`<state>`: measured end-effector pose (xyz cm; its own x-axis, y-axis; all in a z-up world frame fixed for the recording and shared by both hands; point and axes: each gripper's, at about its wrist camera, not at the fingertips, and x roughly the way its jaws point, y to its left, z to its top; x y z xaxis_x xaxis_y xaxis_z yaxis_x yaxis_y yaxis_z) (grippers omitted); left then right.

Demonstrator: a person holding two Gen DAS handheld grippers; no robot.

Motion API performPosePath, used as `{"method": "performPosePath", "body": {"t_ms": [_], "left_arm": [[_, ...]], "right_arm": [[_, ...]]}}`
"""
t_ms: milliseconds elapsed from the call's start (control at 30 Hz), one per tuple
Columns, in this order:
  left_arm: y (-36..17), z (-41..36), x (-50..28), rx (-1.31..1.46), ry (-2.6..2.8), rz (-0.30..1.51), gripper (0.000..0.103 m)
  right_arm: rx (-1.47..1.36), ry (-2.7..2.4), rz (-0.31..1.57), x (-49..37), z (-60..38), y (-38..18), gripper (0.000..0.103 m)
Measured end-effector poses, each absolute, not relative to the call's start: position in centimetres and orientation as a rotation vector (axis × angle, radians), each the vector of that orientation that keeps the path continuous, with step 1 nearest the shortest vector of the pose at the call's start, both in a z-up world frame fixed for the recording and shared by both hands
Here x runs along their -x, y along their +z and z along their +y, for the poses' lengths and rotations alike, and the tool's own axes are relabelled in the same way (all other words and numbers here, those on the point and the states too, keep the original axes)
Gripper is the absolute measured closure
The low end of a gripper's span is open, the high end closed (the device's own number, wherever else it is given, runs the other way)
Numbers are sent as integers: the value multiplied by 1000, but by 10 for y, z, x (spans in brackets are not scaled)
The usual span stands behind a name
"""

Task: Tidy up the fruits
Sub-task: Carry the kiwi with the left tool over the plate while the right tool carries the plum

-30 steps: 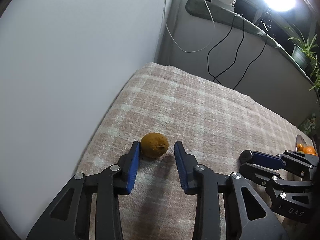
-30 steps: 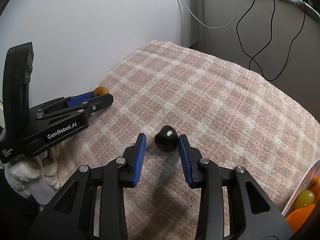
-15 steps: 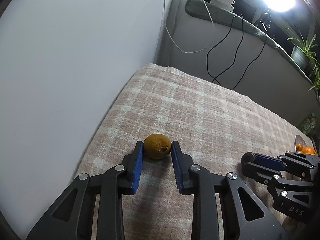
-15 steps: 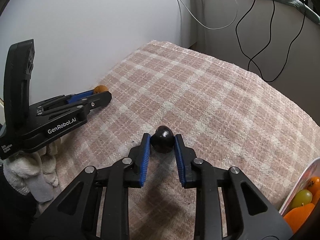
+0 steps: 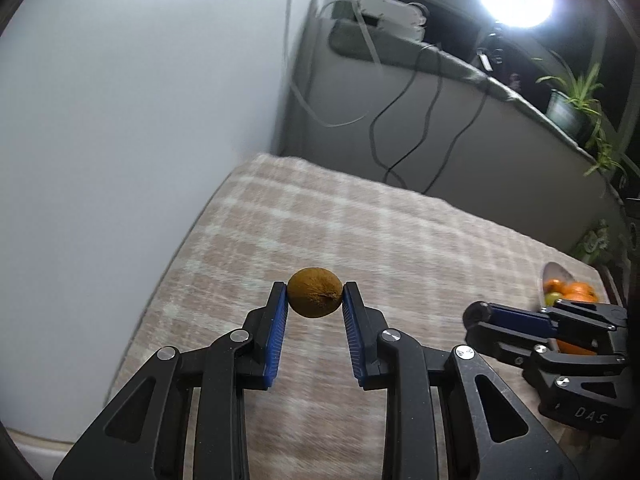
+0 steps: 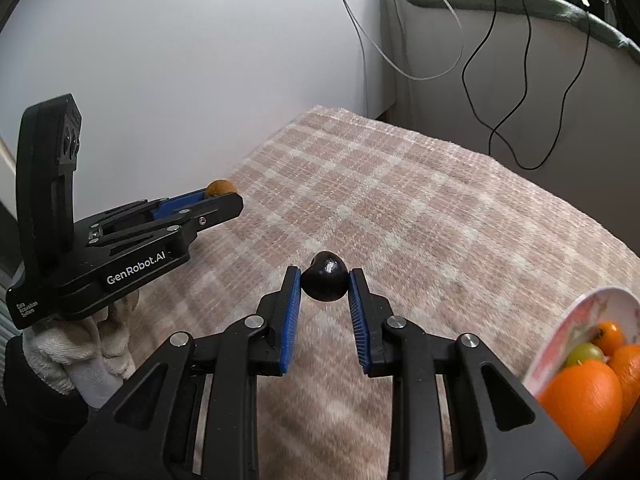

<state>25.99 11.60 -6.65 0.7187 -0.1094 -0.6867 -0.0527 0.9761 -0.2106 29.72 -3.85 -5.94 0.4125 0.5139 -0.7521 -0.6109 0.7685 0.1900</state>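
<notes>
- On the plaid blanket (image 6: pixel 420 216), biggest thing in view, covers the whole work surface; both fruits appear clear of it, no contact visible under either.
- Bowl (image 6: pixel 560 320) at 4 o'clock in right wrist view, at 3 o'clock in left wrist view; holds oranges (image 6: pixel 580 396) and a green grape (image 6: pixel 585 354). Judged drop-off target.
- Left gripper (image 5: pixel 315 296) clamped on brown kiwi (image 5: pixel 315 298), pads pressing both sides near the fingertips; kiwi at centre of left view, at 9 o'clock in right view.
- Right gripper (image 6: pixel 325 282) clamped on dark plum-like fruit (image 6: pixel 325 282), also pinched out at the tips; centre of right view.
- Gloved hand (image 6: pixel 76 356) under left gripper, 8 o'clock in right view.
- Step judged: carry both fruits to bowl. Tips: keep squeeze steady, tip grips are shallow so round fruit could roll out; bring right one in first as it looks nearer the bowl, then left, avoids tong clash; lower onto a gap beside oranges before releasing, don't drop from height.
</notes>
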Motion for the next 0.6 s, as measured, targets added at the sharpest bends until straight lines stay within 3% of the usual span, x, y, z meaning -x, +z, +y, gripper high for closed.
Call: {"method": "performPosePath", "body": {"t_ms": [600], "left_arm": [[-12,40,-217,144,-200,660,77]], "right_arm": [[50,687,781,-244,-116,-9,78]]}}
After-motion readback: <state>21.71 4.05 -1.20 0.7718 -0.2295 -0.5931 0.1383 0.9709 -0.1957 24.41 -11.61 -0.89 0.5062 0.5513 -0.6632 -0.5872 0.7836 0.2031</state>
